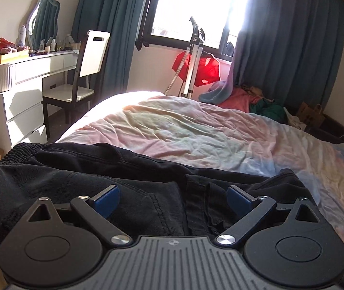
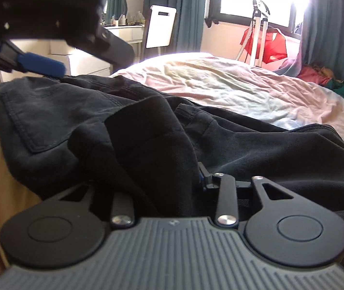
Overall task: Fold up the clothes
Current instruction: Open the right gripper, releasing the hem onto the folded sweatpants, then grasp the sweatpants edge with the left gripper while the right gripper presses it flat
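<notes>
**Left wrist view: black trousers on the bed, one side pinched, one side free**

Right in close, the left tongs [image 1: 173, 199] are spread wide, blue pads [image 1: 108, 199] well apart, hovering over the black trousers [image 1: 75, 176] with nothing between them. Over to the right wrist view: the right tongs [image 2: 162, 181] are clenched on a bunched fold of that same dark cloth, which humps up over the near finger and hides most of it. The left tool shows up top left there, its blue pad just above the garment's edge.

The trousers lie crumpled at the near edge of the bed [image 1: 196, 130], elastic waistband off to the left. By my read, we're early: gathering and straightening, no fold made yet. Next move calls for the left tongs to close on the waistband or a hem opposite the right's grip, then pull the cloth flat.

Farther back, a pastel rumpled cover, white chair [image 1: 87, 67], and bright window [image 1: 196, 7].
</notes>
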Demonstrator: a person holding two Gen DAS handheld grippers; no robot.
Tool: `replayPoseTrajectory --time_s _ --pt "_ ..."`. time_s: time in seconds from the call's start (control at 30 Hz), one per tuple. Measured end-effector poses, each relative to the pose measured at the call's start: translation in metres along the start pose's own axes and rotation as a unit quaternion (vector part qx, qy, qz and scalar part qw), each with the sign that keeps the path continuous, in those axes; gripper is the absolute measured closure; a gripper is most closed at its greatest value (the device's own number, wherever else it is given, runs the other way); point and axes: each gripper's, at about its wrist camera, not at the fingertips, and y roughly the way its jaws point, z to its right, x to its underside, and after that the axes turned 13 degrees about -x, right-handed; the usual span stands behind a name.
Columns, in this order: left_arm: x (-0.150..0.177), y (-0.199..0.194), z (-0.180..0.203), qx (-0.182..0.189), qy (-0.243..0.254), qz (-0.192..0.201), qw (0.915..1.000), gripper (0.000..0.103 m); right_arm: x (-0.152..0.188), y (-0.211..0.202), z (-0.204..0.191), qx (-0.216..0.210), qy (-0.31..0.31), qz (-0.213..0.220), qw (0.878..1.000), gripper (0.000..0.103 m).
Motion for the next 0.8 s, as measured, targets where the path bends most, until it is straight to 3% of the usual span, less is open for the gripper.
replayPoseTrajectory --time_s 0.03,0.1,0.23,0.3,0.43,0.6,0.73,0.8 --pt "0.002 0.003 0.004 0.008 0.001 -0.007 0.9999 0.007 -0.001 -0.010 0.003 -0.020 0.008 -0.006 1.000 0.053" --pt "0.007 0.009 0.015 0.014 0.013 -0.018 0.9997 0.007 -0.002 -0.034 0.011 -0.062 0.030 -0.019 0.997 0.035" --pt "0.021 0.019 0.038 -0.020 0.085 -0.031 0.9957 0.007 -0.005 -0.085 0.036 -0.090 0.063 -0.017 0.994 0.031" --pt "0.027 0.022 0.044 -0.030 0.110 -0.040 0.9926 0.007 -0.005 -0.112 0.056 -0.072 0.094 0.001 0.993 0.031" --pt "0.043 0.031 0.056 -0.041 0.159 -0.065 0.9842 0.008 0.011 -0.105 0.085 -0.011 0.133 -0.011 0.991 0.031" --pt "0.058 0.032 0.071 -0.060 0.209 -0.063 0.9741 0.007 0.031 -0.097 0.121 0.066 0.181 -0.026 0.981 0.032" --pt "0.037 0.026 0.064 -0.016 0.179 -0.066 0.9815 0.007 0.047 -0.090 0.149 0.126 0.218 -0.038 0.967 0.030" --pt "0.026 0.023 0.061 0.006 0.163 -0.067 0.9843 0.007 0.047 -0.094 0.148 0.125 0.223 -0.038 0.966 0.030"
